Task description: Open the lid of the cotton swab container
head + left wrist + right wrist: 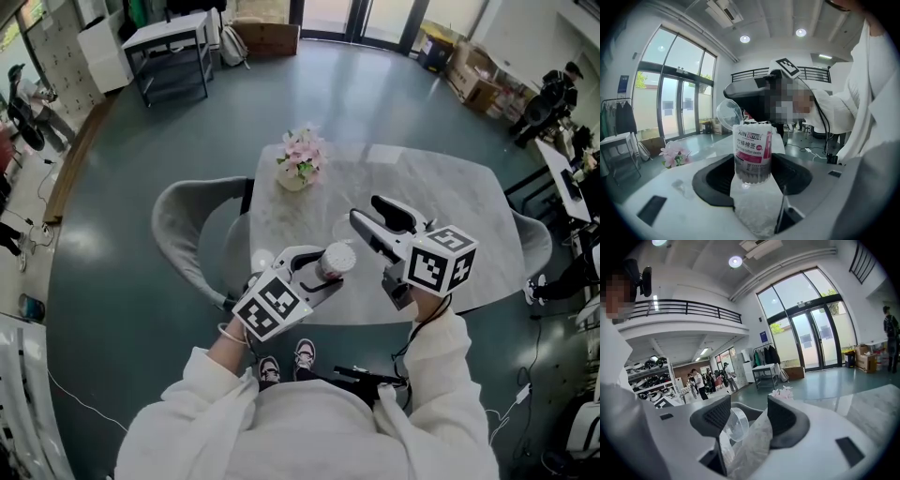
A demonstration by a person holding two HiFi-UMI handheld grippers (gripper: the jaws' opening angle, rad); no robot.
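The cotton swab container (335, 262) is a clear tube with a pink and white label (752, 152). It stands upright with my left gripper (323, 272) shut on its lower part, held over the table's near edge. Its clear round lid (728, 114) is tilted up off the rim at the top left. In the right gripper view the lid (734, 423) sits between the jaws of my right gripper (749, 413), leaning against the left pad. Those jaws stand wider apart than the lid. My right gripper (367, 210) hovers just right of and beyond the container.
A marble table (450, 197) carries a vase of pink flowers (300, 161) at its far left. Grey chairs stand at the table's left (187, 225) and right (534, 239). The person's feet show below the table edge. People, desks and boxes line the room's edges.
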